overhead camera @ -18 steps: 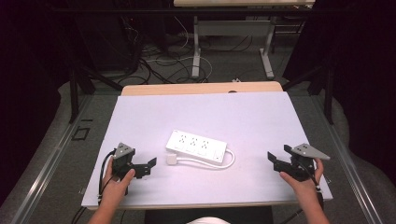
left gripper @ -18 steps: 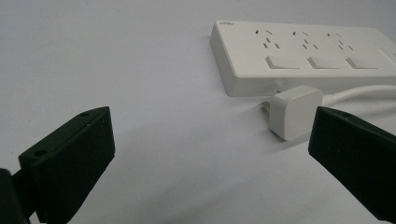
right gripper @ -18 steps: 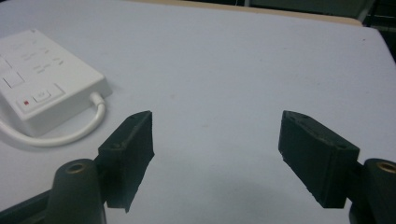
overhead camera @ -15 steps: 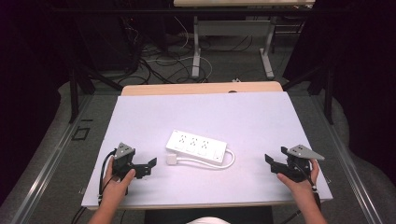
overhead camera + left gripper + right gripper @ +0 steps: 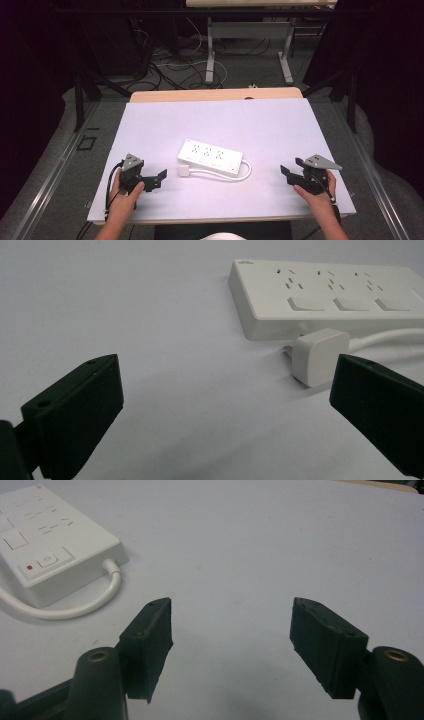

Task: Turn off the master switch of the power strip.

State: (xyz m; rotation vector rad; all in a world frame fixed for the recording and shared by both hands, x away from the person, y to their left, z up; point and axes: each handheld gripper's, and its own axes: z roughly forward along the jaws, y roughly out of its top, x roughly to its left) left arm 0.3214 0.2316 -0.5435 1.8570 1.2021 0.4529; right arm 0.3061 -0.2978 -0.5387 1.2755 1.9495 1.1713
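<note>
High view, strip: the white power strip (image 5: 210, 157) lay mid-table on the pale table sheet (image 5: 150, 125), long axis running left to right, slightly slanted, its cable (image 5: 235, 176) looping back along the near edge to the plug (image 5: 184, 170) at its left end.
High view, left: the left gripper (image 5: 159, 179) sat low by the near edge, pointing right at that plug and near it.
High view, right: the right gripper (image 5: 289, 175) hung well apart from the strip's switch end, so the left hand looked the nearer one.
Left gripper view, jaws: wide apart, nothing between them; the plug (image 5: 319, 356) lay ahead, just inside the right-hand jaw, the strip (image 5: 340, 295) stretching beyond it.
Right gripper view, jaws: about half spread, only bare sheet between them; the strip's switch end (image 5: 50, 555) and cable (image 5: 75, 607) lay off up-left.
Coming move, my guess: the left gripper goes forward a touch, onto the plug.
</note>
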